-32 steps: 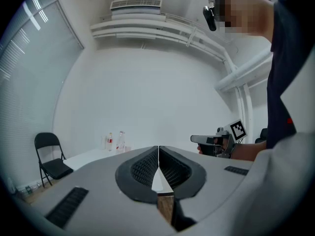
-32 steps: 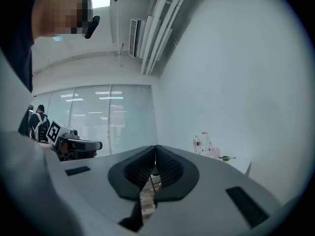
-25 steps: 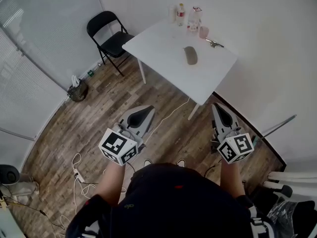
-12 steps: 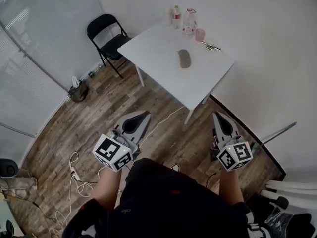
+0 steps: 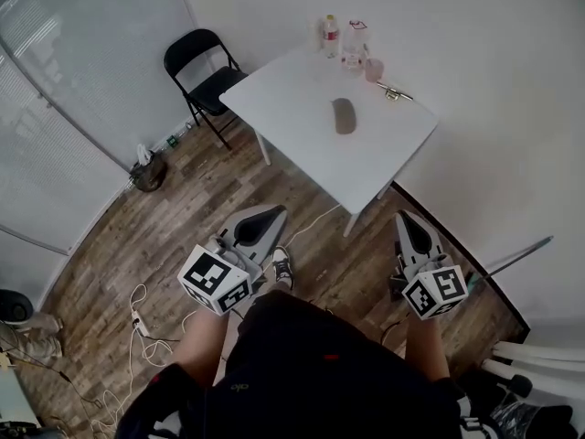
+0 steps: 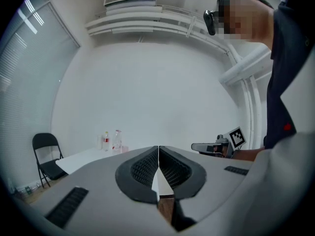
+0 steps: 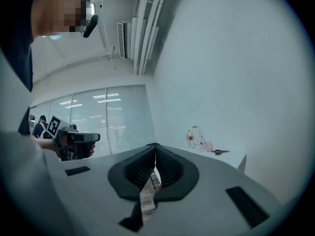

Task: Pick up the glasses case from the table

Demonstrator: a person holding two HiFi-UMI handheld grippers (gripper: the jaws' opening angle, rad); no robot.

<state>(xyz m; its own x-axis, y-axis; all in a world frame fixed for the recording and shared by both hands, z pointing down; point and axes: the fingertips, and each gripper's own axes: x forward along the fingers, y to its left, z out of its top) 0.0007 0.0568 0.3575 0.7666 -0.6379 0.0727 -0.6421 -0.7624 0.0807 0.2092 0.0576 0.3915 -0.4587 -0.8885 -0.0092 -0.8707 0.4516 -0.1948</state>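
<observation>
A grey-brown oval glasses case (image 5: pixel 344 115) lies near the middle of the white table (image 5: pixel 292 99) in the head view. My left gripper (image 5: pixel 271 214) is held over the wooden floor, well short of the table's near edge, its jaws closed together and empty. My right gripper (image 5: pixel 407 219) hangs near the table's right front corner, also shut with nothing in it. In the left gripper view the jaws (image 6: pixel 158 149) meet tip to tip; the right gripper view shows its jaws (image 7: pixel 155 146) likewise closed. The case is hidden in both gripper views.
Bottles (image 5: pixel 330 31) and a pink cup (image 5: pixel 373 69) stand at the table's far edge, with a small metal object (image 5: pixel 396 91) beside them. A black folding chair (image 5: pixel 207 71) stands left of the table. Cables (image 5: pixel 146 316) trail on the floor. White walls (image 5: pixel 494 108) close in on the right.
Both grippers have stayed shut. The table sits slightly differently in the head view as the person has stepped; a shoe now shows by the left gripper.
</observation>
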